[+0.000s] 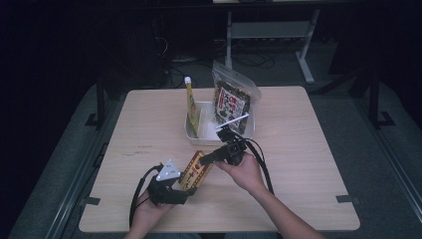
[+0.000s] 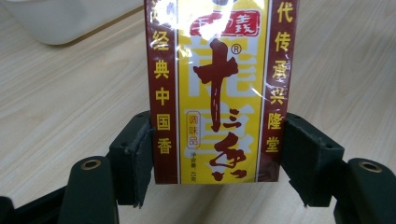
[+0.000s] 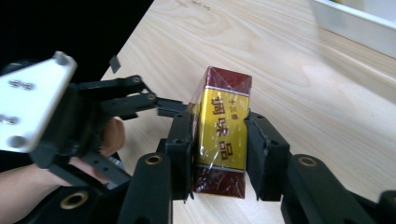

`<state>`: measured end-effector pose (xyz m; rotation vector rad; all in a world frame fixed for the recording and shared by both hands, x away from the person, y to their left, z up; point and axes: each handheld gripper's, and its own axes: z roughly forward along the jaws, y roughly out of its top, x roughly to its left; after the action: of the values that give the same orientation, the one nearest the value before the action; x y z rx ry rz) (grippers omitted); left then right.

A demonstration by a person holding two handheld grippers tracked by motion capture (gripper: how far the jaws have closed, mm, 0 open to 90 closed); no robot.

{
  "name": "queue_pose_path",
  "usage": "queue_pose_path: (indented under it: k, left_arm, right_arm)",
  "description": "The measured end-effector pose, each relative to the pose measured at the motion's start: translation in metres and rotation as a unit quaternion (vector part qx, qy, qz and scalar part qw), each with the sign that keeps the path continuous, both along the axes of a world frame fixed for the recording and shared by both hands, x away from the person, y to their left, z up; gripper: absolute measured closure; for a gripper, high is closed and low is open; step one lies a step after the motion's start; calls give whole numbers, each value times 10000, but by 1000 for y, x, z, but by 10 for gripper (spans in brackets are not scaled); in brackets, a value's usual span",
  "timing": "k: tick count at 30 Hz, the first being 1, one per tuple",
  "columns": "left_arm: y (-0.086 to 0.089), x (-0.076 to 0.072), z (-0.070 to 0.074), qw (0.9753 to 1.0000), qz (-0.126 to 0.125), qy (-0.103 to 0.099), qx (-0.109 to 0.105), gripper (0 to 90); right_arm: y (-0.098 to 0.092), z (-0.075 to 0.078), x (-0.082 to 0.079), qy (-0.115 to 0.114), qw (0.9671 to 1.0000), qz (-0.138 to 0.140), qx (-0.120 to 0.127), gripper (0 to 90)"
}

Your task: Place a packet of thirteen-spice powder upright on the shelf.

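Two grippers bracket one yellow-and-maroon box [image 1: 195, 170] at lower centre of the high view. Left gripper [image 2: 212, 161] has its jaws against both long sides, apparently pinching, though contact on one pad [image 2: 299, 154] is unclear. Right gripper [image 3: 218, 151] clamps the box's narrow end. Beyond, at centre frame, stands a white tub [image 1: 195, 135] on the wooden table [image 1: 308, 149].

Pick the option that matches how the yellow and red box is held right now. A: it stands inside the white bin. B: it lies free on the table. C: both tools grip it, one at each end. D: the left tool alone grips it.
C: the left tool clamps one end of the yellow and red box and the right tool clamps the other, above the table.
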<state>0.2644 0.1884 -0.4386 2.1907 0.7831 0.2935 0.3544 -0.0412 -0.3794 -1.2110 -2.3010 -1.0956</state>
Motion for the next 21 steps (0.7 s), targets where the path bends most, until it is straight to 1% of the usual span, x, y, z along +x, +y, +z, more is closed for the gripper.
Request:
queue_pose_path:
  k: [4,8,15,16,18,20,21]
  left_arm:
    - [3,0,1,10000,22,-9,-45,327]
    - [4,1,2,10000,18,-25,-59,328]
    - [5,1,2,10000,6,-65,-57,328]
    - [5,1,2,10000,5,-62,-55,328]
    - [5,1,2,10000,5,-64,-49,328]
    - [5,1,1,10000,8,-64,-59,327]
    - [5,1,2,9999,19,-72,-74,326]
  right_arm:
    - [6,6,0,-52,9999,55,-102,639]
    - [10,9,1,-38,9997,99,-198,626]
    - [14,8,2,12,9996,106,-274,620]
    - [15,8,2,-8,9995,115,-288,620]
    - [16,8,3,20,9995,112,-309,623]
    - [16,9,3,109,9993,99,-336,641]
    - [16,9,4,136,9994,93,-298,652]
